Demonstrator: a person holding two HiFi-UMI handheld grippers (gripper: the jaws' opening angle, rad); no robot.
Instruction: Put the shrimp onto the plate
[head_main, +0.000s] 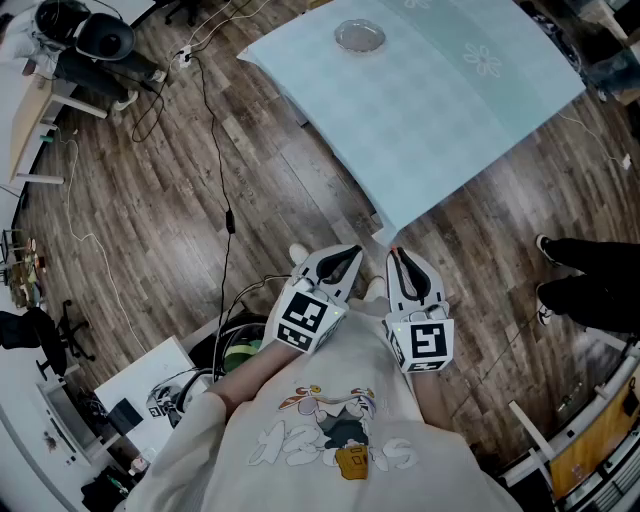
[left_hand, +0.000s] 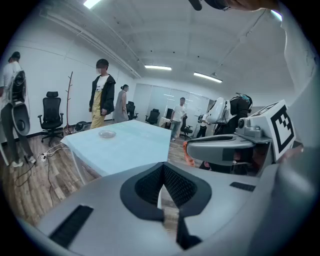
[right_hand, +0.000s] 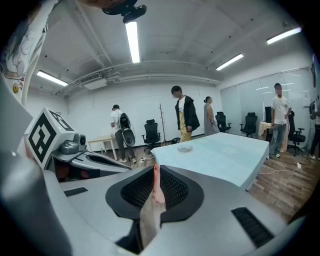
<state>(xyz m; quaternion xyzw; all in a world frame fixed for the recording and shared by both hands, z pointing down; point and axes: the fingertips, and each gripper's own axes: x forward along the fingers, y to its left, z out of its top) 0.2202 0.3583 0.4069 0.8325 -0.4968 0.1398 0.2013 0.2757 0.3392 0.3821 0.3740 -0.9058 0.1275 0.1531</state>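
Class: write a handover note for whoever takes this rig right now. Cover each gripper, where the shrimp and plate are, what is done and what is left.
The left gripper is shut and empty, held near the chest.
The right gripper is shut on the shrimp, beside the left one.
The plate looks empty, at the far end of the table, well ahead of both grippers.
Done: shrimp gripped.
To do: carry it to the plate and release it there.
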